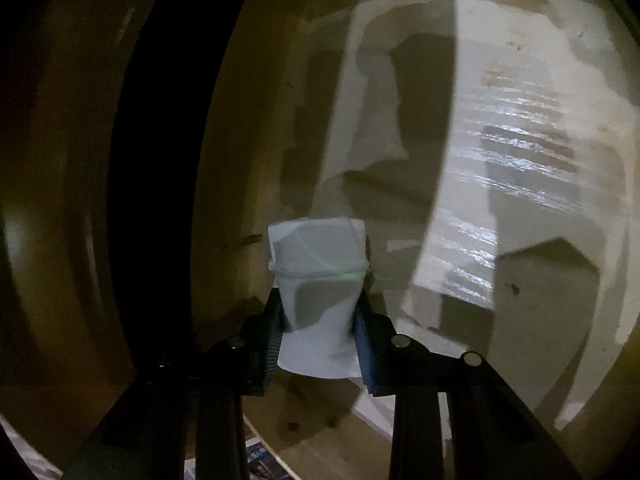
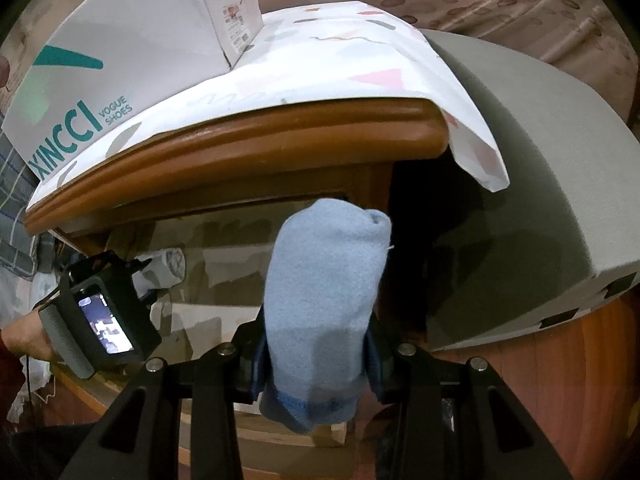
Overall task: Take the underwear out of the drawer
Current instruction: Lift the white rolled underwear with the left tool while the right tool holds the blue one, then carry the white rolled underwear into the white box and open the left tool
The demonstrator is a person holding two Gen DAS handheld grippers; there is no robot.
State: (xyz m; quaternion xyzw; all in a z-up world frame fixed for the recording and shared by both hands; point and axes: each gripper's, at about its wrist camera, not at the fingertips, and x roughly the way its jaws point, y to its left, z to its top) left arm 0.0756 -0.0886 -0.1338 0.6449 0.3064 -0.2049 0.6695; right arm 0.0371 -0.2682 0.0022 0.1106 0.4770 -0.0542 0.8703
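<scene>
My left gripper (image 1: 318, 312) is shut on a rolled white piece of underwear (image 1: 316, 276) and holds it inside the open drawer (image 1: 520, 160), above its paper-lined floor. My right gripper (image 2: 320, 344) is shut on a rolled light-blue piece of underwear (image 2: 324, 300) with a darker blue hem, held upright in front of the drawer opening (image 2: 224, 248). In the right wrist view the left gripper's body (image 2: 104, 320) reaches into the drawer at the left, with the white roll (image 2: 170, 266) at its tip.
The wooden cabinet top (image 2: 240, 148) overhangs the drawer and carries a patterned cloth (image 2: 320, 64) and a white XINCCI shoe box (image 2: 120, 52). A grey padded block (image 2: 528, 200) stands to the right. The drawer's dark wooden side wall (image 1: 160, 200) is at the left.
</scene>
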